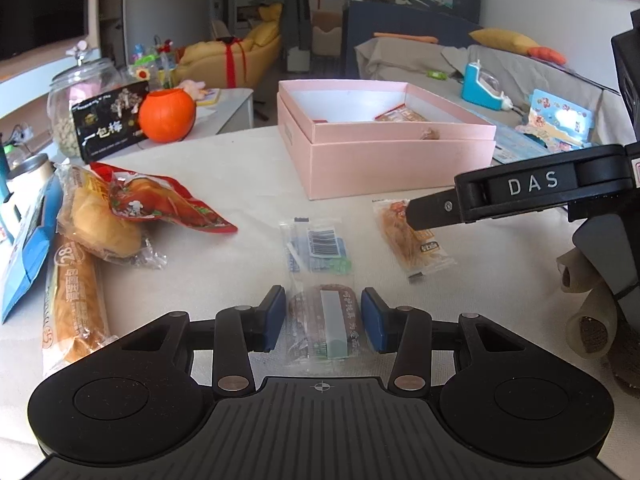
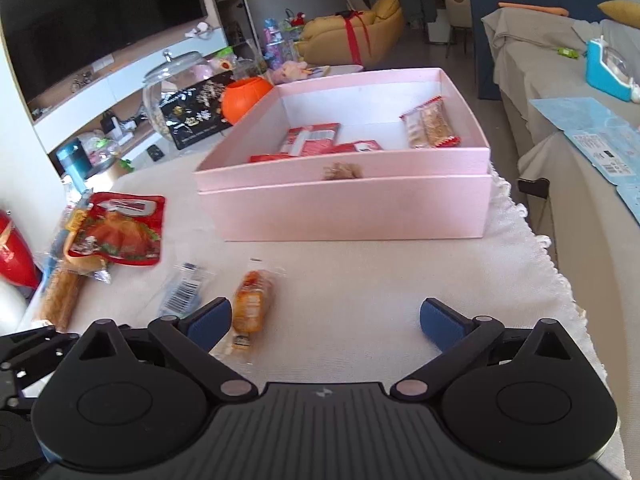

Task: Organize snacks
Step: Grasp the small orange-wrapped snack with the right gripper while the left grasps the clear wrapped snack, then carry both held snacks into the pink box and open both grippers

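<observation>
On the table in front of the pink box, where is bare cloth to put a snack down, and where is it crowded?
Bare cloth lies between the pink box front wall and the right tongs, out to the lace edge. It is crowded on the left: the red pouch, bread packs, barcode packet and orange snack.

Matte black throughout on the left gripper [image 1: 324,318]: ribbed centre plate stamped with a small crosshair mark, flanked on either side of that mark by a round domed housing. Beyond the mark, black linkage arms, pinned with silver and copper-toned rivets, ended in blue fingertip pads [image 1: 276,312].

Same build on the right gripper [image 2: 326,322]: black ribbed plate with a small pale logo, twin round housings beside the logo, triangular cut-outs in the links, silver rivets, blue pads [image 2: 210,320]. Seen side-on in the left wrist view: black body embossed with white letters "DAS", one small screw near the finger tip.
</observation>
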Demonstrator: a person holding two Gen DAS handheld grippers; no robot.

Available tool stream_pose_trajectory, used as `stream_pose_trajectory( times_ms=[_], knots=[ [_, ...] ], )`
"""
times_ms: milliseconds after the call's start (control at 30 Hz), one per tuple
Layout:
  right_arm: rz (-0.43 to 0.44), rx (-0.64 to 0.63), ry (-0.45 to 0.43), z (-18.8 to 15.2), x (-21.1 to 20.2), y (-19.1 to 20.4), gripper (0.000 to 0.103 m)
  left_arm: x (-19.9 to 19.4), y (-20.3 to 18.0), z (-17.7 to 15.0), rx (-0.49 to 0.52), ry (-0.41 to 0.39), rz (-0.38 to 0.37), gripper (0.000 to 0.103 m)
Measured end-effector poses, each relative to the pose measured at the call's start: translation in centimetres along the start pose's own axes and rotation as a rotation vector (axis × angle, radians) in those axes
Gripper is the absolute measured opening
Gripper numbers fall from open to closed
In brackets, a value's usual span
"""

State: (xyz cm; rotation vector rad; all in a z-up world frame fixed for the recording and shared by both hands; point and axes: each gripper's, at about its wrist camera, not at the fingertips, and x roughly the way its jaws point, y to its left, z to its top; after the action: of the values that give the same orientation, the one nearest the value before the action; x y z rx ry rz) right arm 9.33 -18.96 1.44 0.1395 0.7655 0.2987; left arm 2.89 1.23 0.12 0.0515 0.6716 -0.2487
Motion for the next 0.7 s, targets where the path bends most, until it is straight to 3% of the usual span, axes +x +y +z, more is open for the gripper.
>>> stream_pose_trajectory(
  times_ms=[67,167,233,267,333,400,700],
  knots=[
    [0.019,-0.027,-0.006,0.5,-0.3,1.1,0.098,0.0,0.1,0.0,-0.004,-0.005,-0.002,0.047],
    [0.001,-0.068,0.032,1.4,0.8,3.0,0.087,-0.1,0.1,-0.1,-0.003,-0.009,-0.001,0.047],
    [-0.004,-0.088,0.077,1.7,2.1,3.8,0.069,-0.1,0.1,-0.1,-0.007,-0.01,-0.004,0.047],
    [-0.008,-0.098,0.094,1.8,2.6,4.0,0.056,-0.1,0.2,-0.2,-0.01,-0.011,-0.006,0.047],
    [-0.046,-0.149,0.096,1.6,2.8,4.5,0.044,-0.1,0.3,-0.2,-0.013,-0.013,-0.009,0.047],
    [-0.065,-0.195,0.111,1.5,2.4,4.5,0.023,-0.1,0.3,-0.1,-0.014,-0.013,-0.009,0.047],
    [-0.118,-0.212,0.138,2.2,-2.7,-0.1,0.022,-0.4,0.1,-0.4,0.002,-0.021,-0.003,0.046]
  ],
)
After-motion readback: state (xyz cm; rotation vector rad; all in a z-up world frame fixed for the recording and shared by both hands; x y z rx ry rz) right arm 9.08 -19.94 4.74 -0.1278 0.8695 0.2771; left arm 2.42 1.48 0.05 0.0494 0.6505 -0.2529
